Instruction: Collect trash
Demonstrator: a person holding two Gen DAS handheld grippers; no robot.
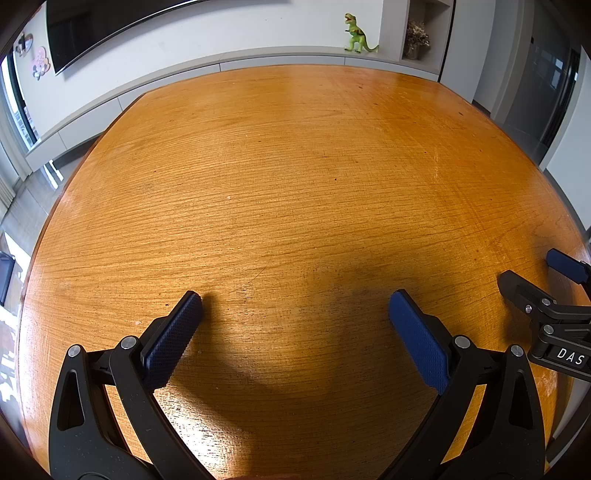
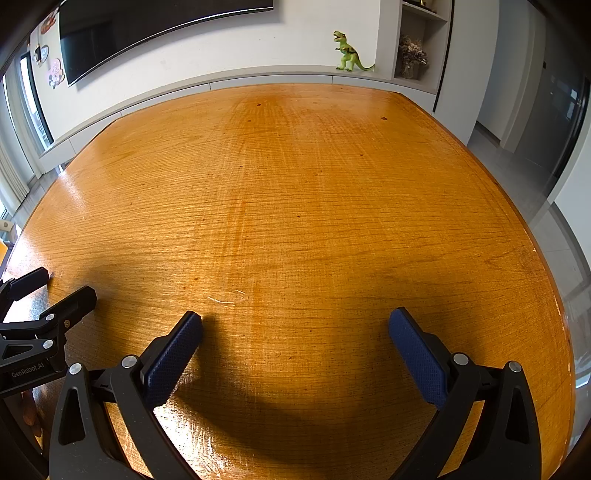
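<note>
No trash shows in either view. My left gripper (image 1: 295, 301) hovers open over the near part of a bare orange wooden table (image 1: 295, 177), its blue pads wide apart with nothing between them. My right gripper (image 2: 295, 319) is open too, low over the same table (image 2: 295, 192), holding nothing. In the left wrist view the right gripper (image 1: 528, 275) pokes in at the right edge. The right wrist view catches the left gripper (image 2: 68, 284) at its left edge. The two tools sit side by side, pointing the same way.
Beyond the table's far edge runs a low grey cabinet with a green toy dinosaur (image 1: 356, 35) on it. A dark wall screen (image 1: 110, 26) hangs above, and a shelf niche holds dried flowers (image 1: 416, 38). Floor lies to the table's right (image 2: 561, 236).
</note>
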